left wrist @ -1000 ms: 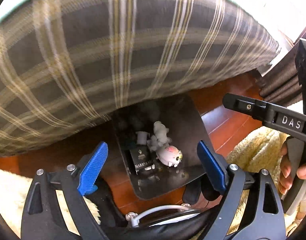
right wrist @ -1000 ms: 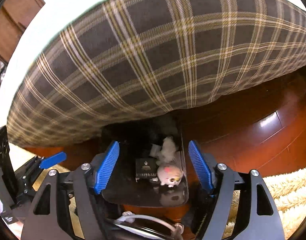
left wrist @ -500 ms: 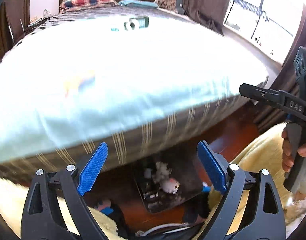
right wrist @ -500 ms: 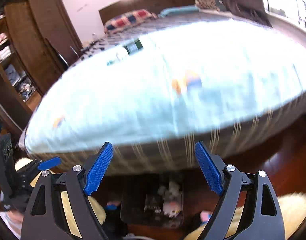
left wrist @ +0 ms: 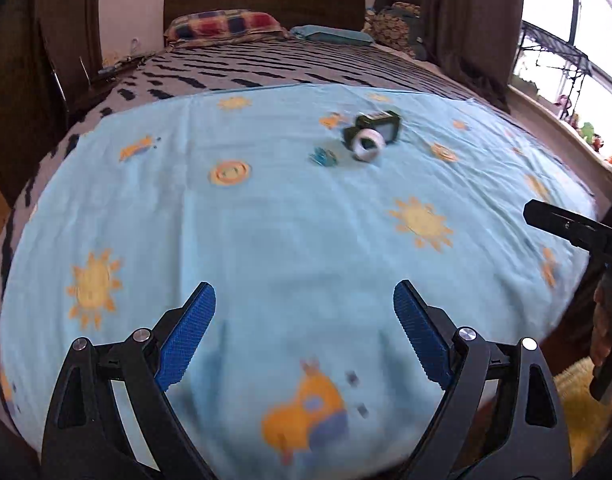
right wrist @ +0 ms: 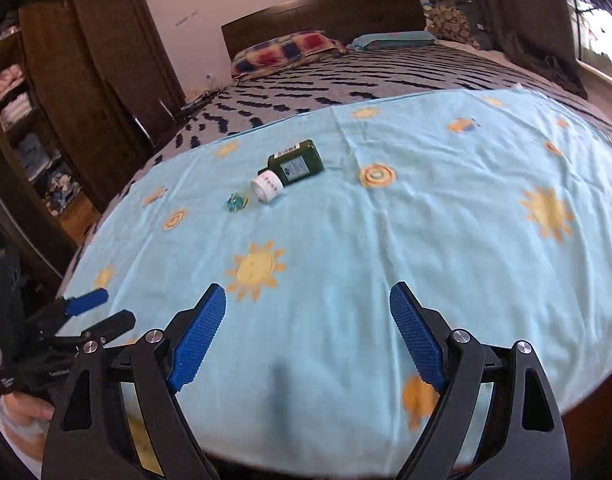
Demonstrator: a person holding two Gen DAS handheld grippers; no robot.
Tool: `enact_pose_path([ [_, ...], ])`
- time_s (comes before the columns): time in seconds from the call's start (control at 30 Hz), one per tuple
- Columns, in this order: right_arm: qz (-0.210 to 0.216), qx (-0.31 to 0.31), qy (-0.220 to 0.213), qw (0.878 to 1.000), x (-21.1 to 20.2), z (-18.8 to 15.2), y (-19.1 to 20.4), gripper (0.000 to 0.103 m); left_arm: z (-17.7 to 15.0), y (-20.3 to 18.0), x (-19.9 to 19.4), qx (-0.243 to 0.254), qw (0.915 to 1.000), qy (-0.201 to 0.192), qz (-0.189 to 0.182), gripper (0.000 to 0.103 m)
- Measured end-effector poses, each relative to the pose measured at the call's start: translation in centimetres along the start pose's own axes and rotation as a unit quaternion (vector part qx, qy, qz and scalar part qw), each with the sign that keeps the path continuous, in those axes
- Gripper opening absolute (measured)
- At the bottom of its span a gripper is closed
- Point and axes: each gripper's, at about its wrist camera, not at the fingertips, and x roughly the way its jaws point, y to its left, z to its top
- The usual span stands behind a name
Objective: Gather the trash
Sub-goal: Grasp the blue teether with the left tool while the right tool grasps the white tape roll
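On the light blue sun-patterned sheet (right wrist: 346, 248) lie a dark green bottle (right wrist: 296, 165), a small white tub (right wrist: 267, 187) on its side and a little blue-green wrapper (right wrist: 237, 202). The left wrist view shows the same bottle (left wrist: 380, 127), tub (left wrist: 368, 147) and wrapper (left wrist: 323, 157), blurred. My left gripper (left wrist: 304, 320) hangs open over the near part of the sheet with nothing between its fingers. My right gripper (right wrist: 308, 320) is open and empty too, well short of the trash. The right gripper's black frame (left wrist: 578, 230) shows at the right edge of the left wrist view.
The bed carries a grey zigzag cover (right wrist: 366, 80), a checked pillow (right wrist: 282, 52) and a dark headboard (right wrist: 326, 12). A wooden wardrobe (right wrist: 86, 80) stands on the left, dark curtains (left wrist: 466, 20) and a window on the right. A yellow shaggy rug (left wrist: 582, 400) lies below.
Both grippers have risen from the floor, where a black tray of trash lay under the bed's edge, to above the bed. The tray has dropped out of view and the sheet with the bottle now fills both views.
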Motion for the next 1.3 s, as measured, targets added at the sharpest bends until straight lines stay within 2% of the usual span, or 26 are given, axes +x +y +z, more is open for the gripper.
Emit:
enact_pose_path([
  [0.17, -0.003, -0.011, 0.015, 1.000, 4.9, 3.1, 0.8, 0.084, 2.6, 1.5, 3.9, 0.005, 0.9997, 0.013, 0.021, 0.084],
  [0.4, 0.005, -0.020, 0.045, 0.999, 10.8, 6.3, 2.6, 0.078, 4.6, 2.9, 7.5, -0.022, 0.9991, 0.035, 0.014, 0.084],
  [0.53, 0.000, -0.042, 0.056, 0.998, 13.4, 7.7, 4.2, 0.076, 5.2, 3.0, 8.2, -0.016, 0.9991, 0.038, 0.012, 0.084],
  [0.63, 0.006, -0.039, 0.071, 0.997, 15.1, 8.4, 4.7, 0.065, 5.6, 2.9, 8.6, -0.013, 0.9991, 0.040, 0.008, 0.084],
  [0.7, 0.009, -0.038, 0.084, 0.996, 16.1, 8.5, 4.9, 0.044, 5.9, 2.8, 8.9, -0.007, 0.9991, 0.043, 0.006, 0.084],
  [0.73, 0.009, -0.041, 0.087, 0.995, 16.3, 8.5, 5.1, 0.039, 6.2, 2.7, 9.1, -0.006, 0.9991, 0.042, 0.005, 0.084],
  [0.87, 0.004, -0.063, 0.075, 0.995, 15.5, 8.6, 5.7, 0.038, 7.2, 2.0, 9.7, 0.008, 0.9993, 0.036, 0.005, 0.084],
  [1.03, -0.011, -0.066, 0.045, 0.997, 12.2, 9.6, 4.9, 0.038, 8.5, 0.6, 11.2, 0.016, 0.9993, 0.032, -0.009, 0.082],
  [1.13, -0.009, -0.069, 0.032, 0.997, 10.2, 9.9, 4.4, 0.038, 9.4, -0.6, 12.3, 0.021, 0.9992, 0.031, -0.016, 0.076],
  [1.2, -0.002, -0.071, 0.026, 0.997, 8.7, 9.9, 4.1, 0.038, 10.0, -1.4, 12.9, 0.025, 0.9990, 0.029, -0.021, 0.065],
  [1.3, 0.009, -0.075, 0.022, 0.997, 7.1, 9.6, 3.9, 0.038, 10.7, -2.2, 14.3, 0.024, 0.9986, 0.043, -0.022, 0.056],
])
